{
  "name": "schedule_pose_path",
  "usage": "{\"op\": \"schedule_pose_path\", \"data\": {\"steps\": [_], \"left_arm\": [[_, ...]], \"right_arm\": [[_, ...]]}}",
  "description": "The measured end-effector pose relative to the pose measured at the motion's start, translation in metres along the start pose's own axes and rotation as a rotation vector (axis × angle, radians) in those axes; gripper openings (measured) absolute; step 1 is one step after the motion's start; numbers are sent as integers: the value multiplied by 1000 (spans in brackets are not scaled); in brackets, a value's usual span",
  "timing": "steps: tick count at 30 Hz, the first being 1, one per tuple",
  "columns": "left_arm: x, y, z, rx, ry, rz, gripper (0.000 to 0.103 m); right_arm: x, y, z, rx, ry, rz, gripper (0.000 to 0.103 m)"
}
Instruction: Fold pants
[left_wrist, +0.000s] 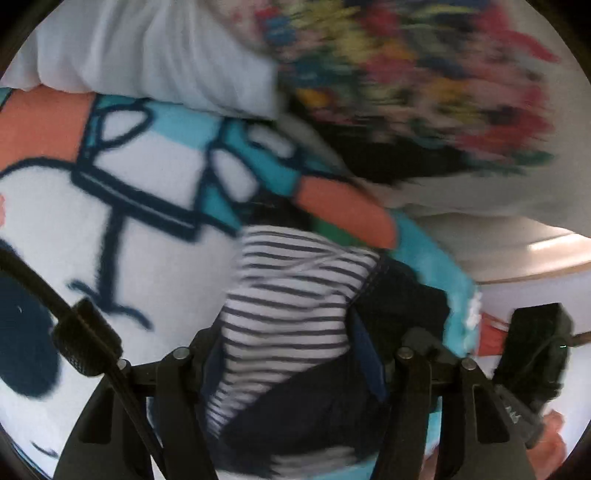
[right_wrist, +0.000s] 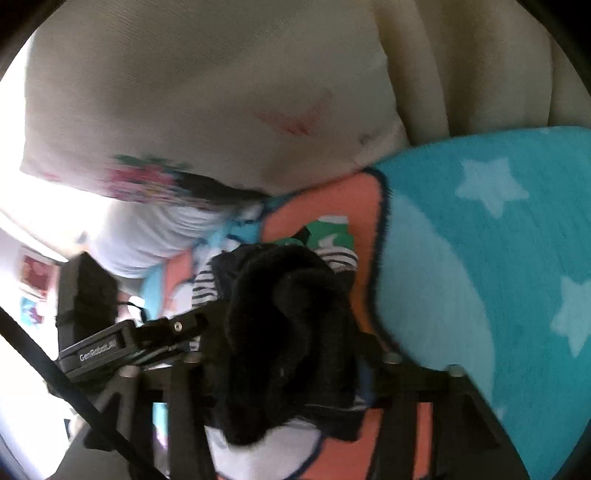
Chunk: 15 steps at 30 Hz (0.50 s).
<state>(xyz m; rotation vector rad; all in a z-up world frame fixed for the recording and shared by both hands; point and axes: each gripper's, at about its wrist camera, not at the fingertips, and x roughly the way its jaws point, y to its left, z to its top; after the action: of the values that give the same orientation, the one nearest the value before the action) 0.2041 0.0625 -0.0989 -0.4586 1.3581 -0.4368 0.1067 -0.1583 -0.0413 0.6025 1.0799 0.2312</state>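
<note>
The pants (left_wrist: 291, 295) are dark navy with a white, navy-striped lining. In the left wrist view they bunch between the fingers of my left gripper (left_wrist: 295, 362), which is shut on them; the fingertips are buried in cloth. In the right wrist view the dark fleecy pants fabric (right_wrist: 288, 325) fills the jaws of my right gripper (right_wrist: 291, 354), shut on it, with striped lining (right_wrist: 207, 288) behind. The other gripper (right_wrist: 96, 347) shows at left, close by. Both hold the pants above a cartoon blanket (left_wrist: 147, 229).
The blanket (right_wrist: 480, 240) is teal with white stars, orange and white patches. A white pillow (left_wrist: 147, 51) and a floral cushion (left_wrist: 424, 74) lie beyond it. A cream cushion (right_wrist: 221, 92) fills the top of the right wrist view.
</note>
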Motion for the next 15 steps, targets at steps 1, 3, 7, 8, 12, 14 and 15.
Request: {"op": "schedule_pose_path", "data": {"steps": [1,3,7,8,12,14,15], "left_arm": [[0,4,0,-12,6,-19,61],[-5,4,-3,-4,-6,-11,61],[-21,6,-5,-13,-23,5,58],[-29,5,-7,-21,-39,-3,58],[-58,8,-16,-59,-106,-62,58],[-63,8,-24,-57,-108,-95,58],[-63,6,-29,-50,-104,-103,58]], "right_arm": [[1,-3,1,16,10,-5,60],[-9,-6,1,33,-11,17,60],[-62,0,-2,2,-170,-13,60],[-72,5,-2,-10,-193,-9,59],[-84,30,-1,-56,-181,86,37],[-72,38,-1,-49,-129,156,35],[-65,38,-2,-29,-104,175,35]]}}
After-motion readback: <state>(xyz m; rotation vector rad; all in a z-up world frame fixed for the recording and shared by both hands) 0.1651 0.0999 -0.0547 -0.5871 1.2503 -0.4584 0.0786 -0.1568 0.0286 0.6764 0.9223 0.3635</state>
